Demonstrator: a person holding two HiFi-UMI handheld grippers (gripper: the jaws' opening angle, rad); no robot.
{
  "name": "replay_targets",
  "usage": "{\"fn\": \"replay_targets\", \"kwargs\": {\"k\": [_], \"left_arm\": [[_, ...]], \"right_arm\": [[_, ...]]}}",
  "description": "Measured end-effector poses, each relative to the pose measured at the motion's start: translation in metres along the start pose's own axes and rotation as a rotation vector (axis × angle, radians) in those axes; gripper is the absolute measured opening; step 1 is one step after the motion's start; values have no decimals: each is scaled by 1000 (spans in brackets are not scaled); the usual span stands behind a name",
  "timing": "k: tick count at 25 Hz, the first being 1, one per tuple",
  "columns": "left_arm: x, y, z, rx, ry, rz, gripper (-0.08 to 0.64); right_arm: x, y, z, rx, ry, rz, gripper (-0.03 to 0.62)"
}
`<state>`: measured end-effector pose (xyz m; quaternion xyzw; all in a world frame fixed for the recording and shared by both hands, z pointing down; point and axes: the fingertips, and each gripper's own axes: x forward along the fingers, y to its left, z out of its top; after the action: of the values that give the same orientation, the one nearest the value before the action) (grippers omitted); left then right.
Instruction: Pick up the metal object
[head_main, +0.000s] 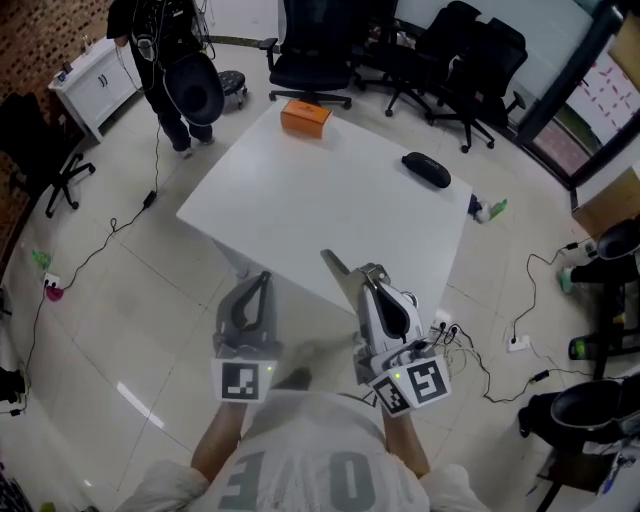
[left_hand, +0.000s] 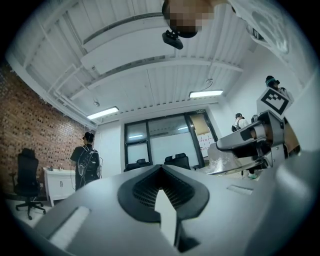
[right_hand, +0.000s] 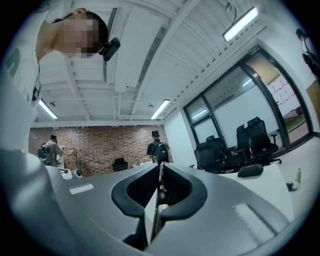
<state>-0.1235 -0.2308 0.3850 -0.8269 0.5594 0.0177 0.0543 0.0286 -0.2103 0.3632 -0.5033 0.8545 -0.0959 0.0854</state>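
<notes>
Grey left tongs (head_main: 262, 278), grey right tongs (head_main: 372, 272), marker cubes (head_main: 245, 381), white shirt (head_main: 310, 472)

Two claws: one left claw (head_main: 264, 278), one right claw (head_main: 368, 272). One thin metal object (head_main: 335, 268). One white worktop (head_main: 330, 205) carrying one orange box (head_main: 305, 117) far and one black case (head_main: 426, 169) right. One person (head_main: 165, 60) far left. Black office chairs (head_main: 310, 50): one left, at least three far.
</notes>
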Motion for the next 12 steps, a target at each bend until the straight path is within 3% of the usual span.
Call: {"fn": "replay_targets", "kwargs": {"k": [5,9,12], "left_arm": [[-71,-43,18,26,-44,-12,2],[-156,-111,20,235,-41,-127,2],[-224,-149,6,208,29,-170,2]], "right_arm": [[-77,31,-9,2,-16,-1,41],[-162,63,-30,3,1,6,41],[-220,83,-50,34,37,1,41]]}}
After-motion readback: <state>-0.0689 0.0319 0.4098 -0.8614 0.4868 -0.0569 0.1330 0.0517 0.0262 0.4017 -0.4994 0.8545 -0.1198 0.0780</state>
